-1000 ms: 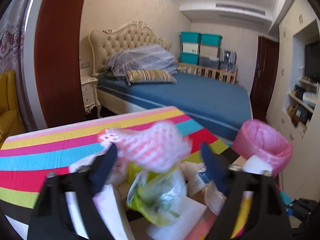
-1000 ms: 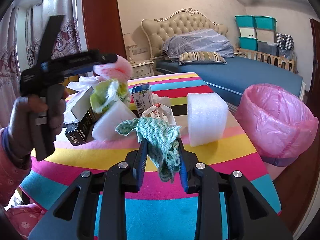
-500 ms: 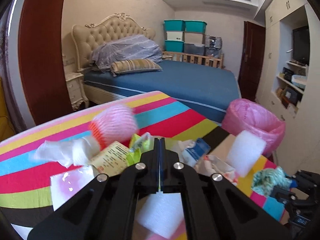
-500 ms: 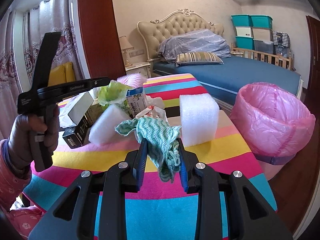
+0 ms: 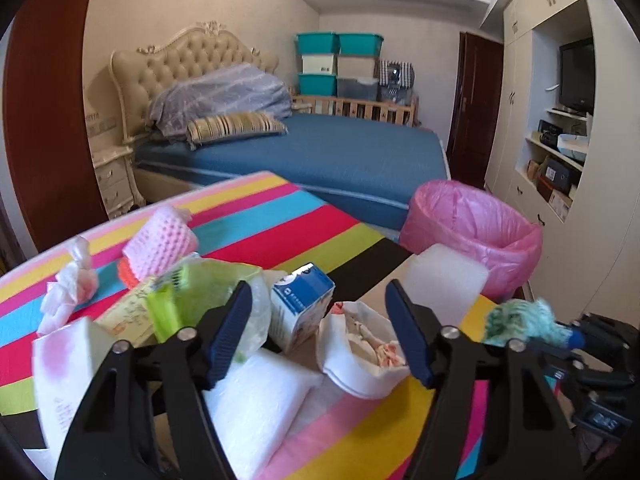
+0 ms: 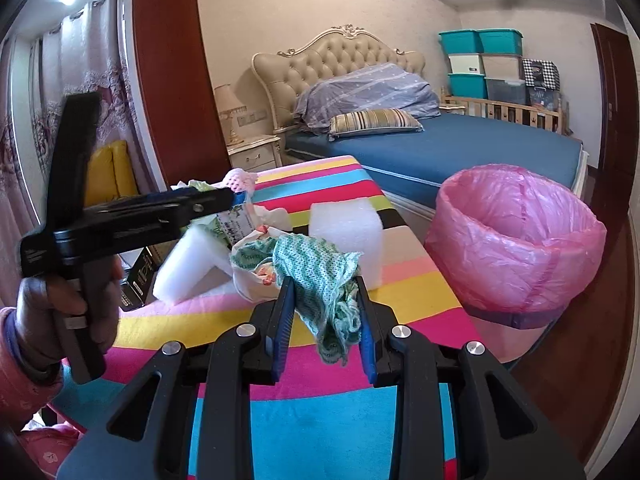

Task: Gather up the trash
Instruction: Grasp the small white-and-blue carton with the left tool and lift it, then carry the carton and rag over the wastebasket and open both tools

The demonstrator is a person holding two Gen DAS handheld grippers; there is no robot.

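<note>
My right tongs [image 6: 324,312] are closed narrow on a green patterned cloth [image 6: 320,268], which hangs between the two blue pads above the striped counter [image 6: 320,412]. My left tongs [image 5: 320,328] have just been opening and now stand about half wide; nothing is pressed between the pads, and they hang over the pile of trash. Between the two tips I see a small blue and white carton [image 5: 300,304] and a crumpled white paper bag [image 5: 360,348]. At 7 o'clock from the carton lies a white foam pad [image 5: 256,404], and at 10 o'clock a green plastic wrapper [image 5: 192,296] and a pink foam net [image 5: 160,244]. A bigger white foam block [image 6: 344,232] stands upright on the counter at 12 o'clock from the cloth. The bin with the pink bag [image 6: 516,244] stands off the counter at 2 o'clock from my right tongs, near the blue bed [image 6: 440,148]. In the right view a hand [image 6: 68,308] holds the left tool.
</note>
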